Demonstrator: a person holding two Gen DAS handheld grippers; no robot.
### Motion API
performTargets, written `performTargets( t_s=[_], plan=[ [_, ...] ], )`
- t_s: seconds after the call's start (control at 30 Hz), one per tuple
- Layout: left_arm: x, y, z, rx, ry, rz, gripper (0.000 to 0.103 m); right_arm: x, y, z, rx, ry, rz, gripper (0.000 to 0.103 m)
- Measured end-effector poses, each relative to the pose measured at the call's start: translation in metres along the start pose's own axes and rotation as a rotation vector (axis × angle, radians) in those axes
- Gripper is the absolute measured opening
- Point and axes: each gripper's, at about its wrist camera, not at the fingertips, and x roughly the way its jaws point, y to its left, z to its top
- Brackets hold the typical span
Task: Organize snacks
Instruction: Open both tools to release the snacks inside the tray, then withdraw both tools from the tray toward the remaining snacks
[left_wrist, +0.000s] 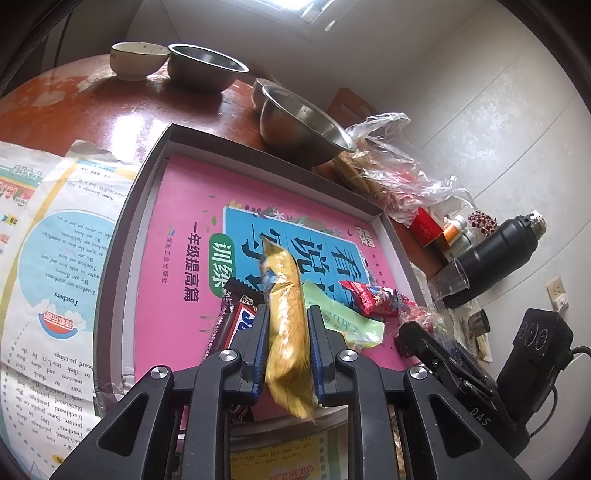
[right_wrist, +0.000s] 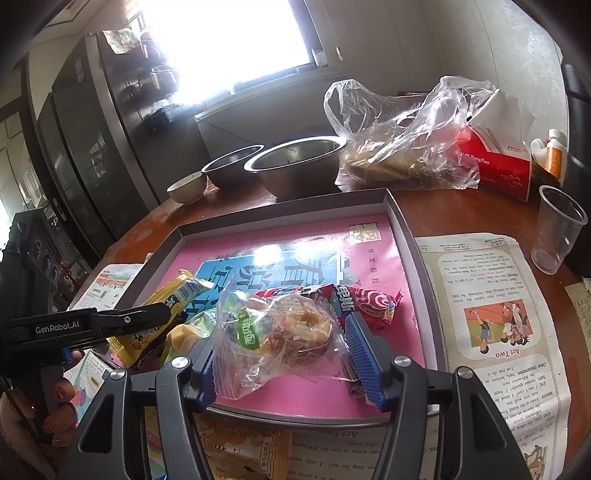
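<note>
The left gripper (left_wrist: 288, 325) is clenched on a yellow snack packet (left_wrist: 286, 332), which stands on end between the jaws, its top reaching past the tips and its bottom hanging back toward the camera, over the shallow box (left_wrist: 147, 206) with the pink book cover (left_wrist: 177, 221) in its floor. To do this step well I would lower the packet until it touches the box floor before letting go, and aim for the bare pink area beyond the tips instead of the heap. Just left of the left jaws lies a dark chocolate bar (left_wrist: 236, 317); just right of them lie a pale green packet (left_wrist: 343, 317) and a red packet (left_wrist: 373, 297). The right gripper (right_wrist: 284, 343) has a clear bag of pastry (right_wrist: 284, 332) between its jaws; the right pad looks just clear of the plastic and the left one I cannot make out, so I judge the grip released or nearly so, with the bag resting on the box floor. It should back straight out so the crinkled film does not drag along. Hard to make out: the yellow packet is blurred and its print unreadable, the chocolate bar's near end is hidden behind the left jaws, the bag covers part of the red packet, and the window glare washes out the far side of the table (right_wrist: 461, 206).
</note>
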Motion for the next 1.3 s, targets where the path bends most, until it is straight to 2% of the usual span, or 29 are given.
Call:
performTargets(
  t_s=[0.17, 0.27, 0.73, 1.3],
  plan=[
    [-0.001, -0.001, 0.000, 0.003, -0.004, -0.001, 0.027, 0.000, 0.002, 0.001, -0.009, -0.002, -0.012, 0.069],
    [-0.004, -0.001, 0.000, 0.004, -0.012, 0.003, 0.035, 0.000, 0.001, 0.001, -0.006, -0.004, -0.018, 0.069],
    [-0.012, -0.003, -0.002, 0.006, -0.011, -0.001, 0.049, -0.006, -0.003, 0.003, 0.009, -0.028, -0.029, 0.071],
    [-0.031, -0.013, -0.005, 0.024, -0.031, 0.010, 0.068, -0.025, -0.004, 0.005, 0.022, -0.075, -0.002, 0.076]
  ],
)
